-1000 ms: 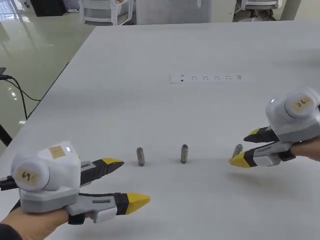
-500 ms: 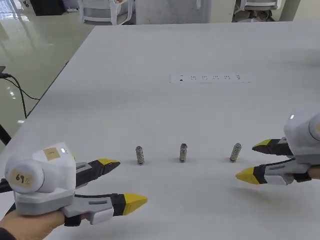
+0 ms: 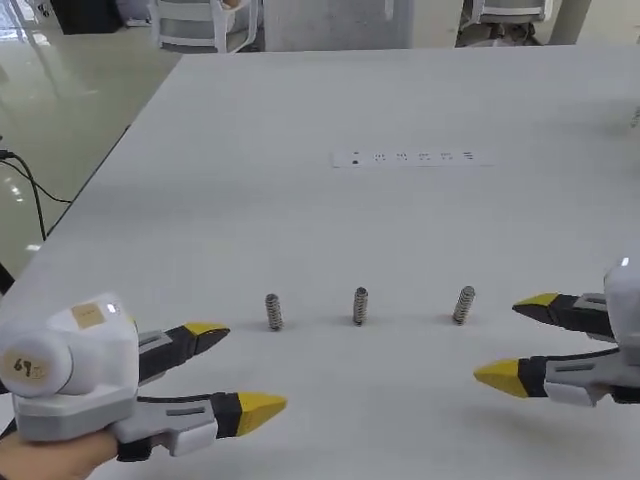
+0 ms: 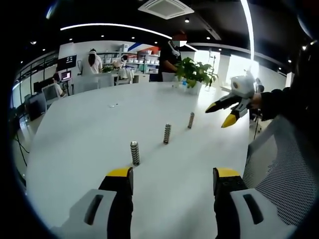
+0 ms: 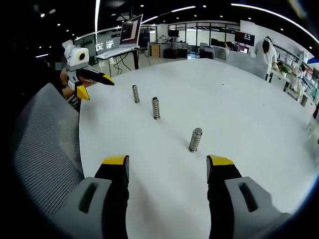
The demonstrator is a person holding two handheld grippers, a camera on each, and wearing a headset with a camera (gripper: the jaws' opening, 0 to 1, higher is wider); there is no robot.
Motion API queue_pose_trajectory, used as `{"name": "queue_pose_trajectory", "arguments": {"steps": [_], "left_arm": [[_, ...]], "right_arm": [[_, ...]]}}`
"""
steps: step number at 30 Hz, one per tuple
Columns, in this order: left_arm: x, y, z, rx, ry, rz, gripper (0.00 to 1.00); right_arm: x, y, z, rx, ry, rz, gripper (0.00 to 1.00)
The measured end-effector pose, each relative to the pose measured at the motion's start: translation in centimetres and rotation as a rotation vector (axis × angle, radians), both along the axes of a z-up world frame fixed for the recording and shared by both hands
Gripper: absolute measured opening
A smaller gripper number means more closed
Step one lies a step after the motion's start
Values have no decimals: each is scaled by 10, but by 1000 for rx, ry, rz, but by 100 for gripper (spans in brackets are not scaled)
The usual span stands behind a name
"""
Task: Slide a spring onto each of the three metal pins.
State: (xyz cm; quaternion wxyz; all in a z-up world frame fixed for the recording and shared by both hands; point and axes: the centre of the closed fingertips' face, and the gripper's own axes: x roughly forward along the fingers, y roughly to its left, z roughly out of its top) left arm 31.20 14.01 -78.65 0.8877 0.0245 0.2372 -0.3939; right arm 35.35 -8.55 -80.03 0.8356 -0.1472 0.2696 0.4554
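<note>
Three springs [image 3: 360, 306] stand, apparently upright, across the table [image 3: 300, 150].

A power strip [image 3: 410, 157] lies on the white table [image 3: 250, 200].

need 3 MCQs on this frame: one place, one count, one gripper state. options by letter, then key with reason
1. Where do the springs stand relative to the socket strip?
A. beyond it
B. nearer the person than it
C. on top of it

2. How many springs stand on the table?
A. one
B. two
C. three

3. What state is the right gripper in?
A. open, holding nothing
B. shut on a spring
C. shut, empty

1 B: in the head view the row lies below the strip, towards the grippers.
2 C: left spring, middle spring, right spring.
3 A: its yellow-tipped fingers stand apart with bare table between them.
</note>
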Motion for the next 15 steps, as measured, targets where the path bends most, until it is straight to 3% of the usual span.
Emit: {"name": "queue_pose_trajectory", "arguments": {"steps": [9,15], "left_arm": [[-3,5,-7,-17,17,27,65],[-4,7,-11,-16,20,39,67]], "right_arm": [[-7,3,-2,74,-25,-10,73],[-8,4,-6,94,-22,-29,78]]}}
